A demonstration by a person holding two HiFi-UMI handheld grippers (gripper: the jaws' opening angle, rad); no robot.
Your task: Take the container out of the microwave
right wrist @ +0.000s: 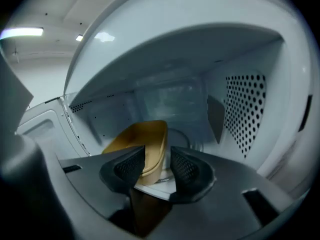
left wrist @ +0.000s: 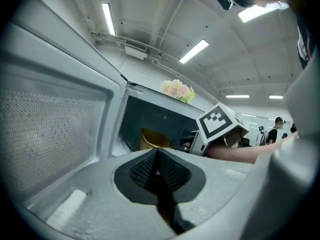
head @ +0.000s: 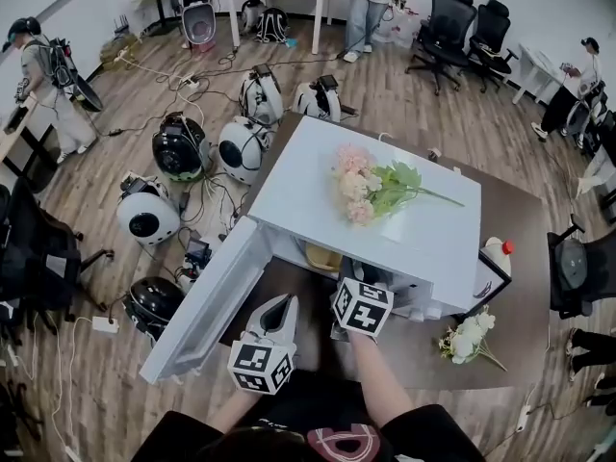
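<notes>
The yellow container (head: 322, 256) sits inside the white microwave (head: 385, 229), whose door (head: 207, 301) hangs wide open to the left. In the right gripper view the container (right wrist: 142, 144) lies on the glass plate, and its near right wall stands between the pads. My right gripper (right wrist: 157, 161) is open around that wall, with a gap left at the right pad. In the head view the right gripper (head: 358, 275) reaches into the opening. My left gripper (head: 286, 302) hovers in front of the door, shut on nothing (left wrist: 157, 156). From the left gripper view the container (left wrist: 152, 140) shows in the cavity.
A pink flower bunch (head: 371, 189) lies on top of the microwave. On the brown table (head: 510, 219) to the right stand a white bottle (head: 498, 255) and white flowers (head: 469, 338). Round helmet-like devices (head: 179, 147) and cables crowd the floor at the left.
</notes>
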